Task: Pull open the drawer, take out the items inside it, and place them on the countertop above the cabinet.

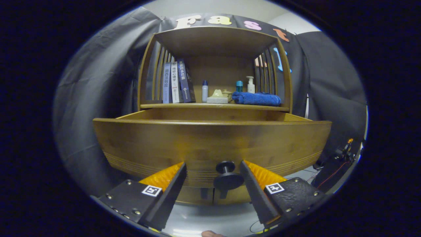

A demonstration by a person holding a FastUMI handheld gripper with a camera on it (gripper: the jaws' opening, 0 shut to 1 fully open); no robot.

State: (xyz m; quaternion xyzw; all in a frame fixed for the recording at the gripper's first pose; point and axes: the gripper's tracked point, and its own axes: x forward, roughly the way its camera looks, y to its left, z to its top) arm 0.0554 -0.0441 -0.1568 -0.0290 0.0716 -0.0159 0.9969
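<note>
The wooden drawer (210, 141) stands pulled out toward me, its wide front panel right ahead of the fingers. Its dark round knob (227, 177) lies between my fingertips, nearer the right one, and neither finger touches it. My gripper (213, 164) is open, low in front of the drawer. Over the front panel I see only the drawer's inner side walls and back wall (210, 114); what lies inside is hidden. The countertop (197, 105) above the drawer holds a folded blue towel (256, 98).
On the countertop also stand three books (176, 82), a small white bottle (205, 91), a beige dish (217, 96), a teal-capped bottle (239, 86) and a pump bottle (251, 85). A slatted wooden hutch (213, 39) roofs it. Cables and gear (338, 161) lie on the floor to the right.
</note>
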